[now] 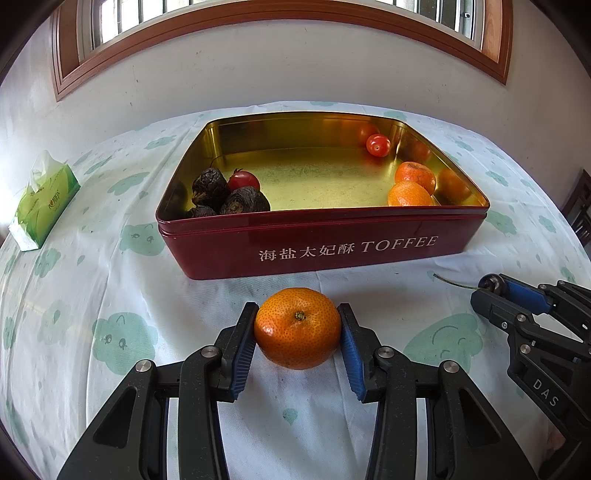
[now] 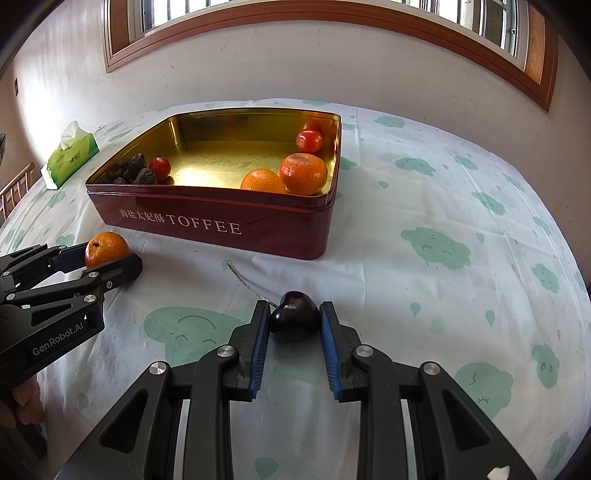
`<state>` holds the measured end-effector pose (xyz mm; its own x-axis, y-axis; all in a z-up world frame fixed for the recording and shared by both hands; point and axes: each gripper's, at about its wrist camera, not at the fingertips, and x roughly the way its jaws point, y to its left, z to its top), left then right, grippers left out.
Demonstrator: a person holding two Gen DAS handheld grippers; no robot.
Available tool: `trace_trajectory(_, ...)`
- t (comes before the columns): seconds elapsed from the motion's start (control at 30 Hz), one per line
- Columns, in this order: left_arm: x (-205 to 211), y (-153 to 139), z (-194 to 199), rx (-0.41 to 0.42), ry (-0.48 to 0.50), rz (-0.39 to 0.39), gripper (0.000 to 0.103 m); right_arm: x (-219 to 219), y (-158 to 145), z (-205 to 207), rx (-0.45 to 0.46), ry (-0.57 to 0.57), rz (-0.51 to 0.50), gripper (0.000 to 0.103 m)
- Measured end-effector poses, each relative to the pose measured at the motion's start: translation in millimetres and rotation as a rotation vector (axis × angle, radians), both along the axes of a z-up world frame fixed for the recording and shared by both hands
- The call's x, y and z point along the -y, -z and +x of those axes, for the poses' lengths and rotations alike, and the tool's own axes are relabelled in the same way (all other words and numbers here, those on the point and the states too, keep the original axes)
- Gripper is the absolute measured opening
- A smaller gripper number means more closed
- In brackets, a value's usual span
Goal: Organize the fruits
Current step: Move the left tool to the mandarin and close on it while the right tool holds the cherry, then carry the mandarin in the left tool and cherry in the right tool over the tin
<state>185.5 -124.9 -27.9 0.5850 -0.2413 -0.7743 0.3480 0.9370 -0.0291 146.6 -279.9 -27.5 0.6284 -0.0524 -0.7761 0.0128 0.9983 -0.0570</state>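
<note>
My left gripper point(image 1: 297, 325) is shut on an orange tangerine point(image 1: 297, 328), its blue pads pressed on both sides, just in front of the red toffee tin point(image 1: 321, 247). My right gripper point(image 2: 294, 316) is shut on a dark cherry point(image 2: 294, 315) whose thin stem point(image 2: 245, 282) trails to the left over the cloth. Inside the tin lie two tangerines point(image 1: 415, 184) at the right, a cherry tomato point(image 1: 378, 144) at the back, and another tomato point(image 1: 243, 181) beside dark wrinkled fruits point(image 1: 221, 195) at the left. Each gripper shows in the other's view, the left gripper point(image 2: 107, 254) and the right gripper point(image 1: 489, 286).
A green tissue pack point(image 1: 42, 199) sits at the table's left edge. The table carries a white cloth with green cloud prints point(image 2: 436, 243). A wall with a wood-framed window point(image 1: 280, 22) rises right behind. A hand point(image 2: 22, 402) shows at the lower left of the right wrist view.
</note>
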Motion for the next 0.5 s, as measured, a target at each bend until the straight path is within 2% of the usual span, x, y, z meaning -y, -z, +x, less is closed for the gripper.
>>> trace_trajectory(0.3,-1.5,-2.6,-1.6,-0.019,0.004,-0.006,0.043,2.1,-2.0,-2.0,-0.01,0.008,0.005,0.025)
trace_trajectory(0.5,-5.3,-14.7,-7.7,-0.008,0.014,-0.024,0.043,6.0,-15.1,-9.4,0.005,0.013,0.018,0.025)
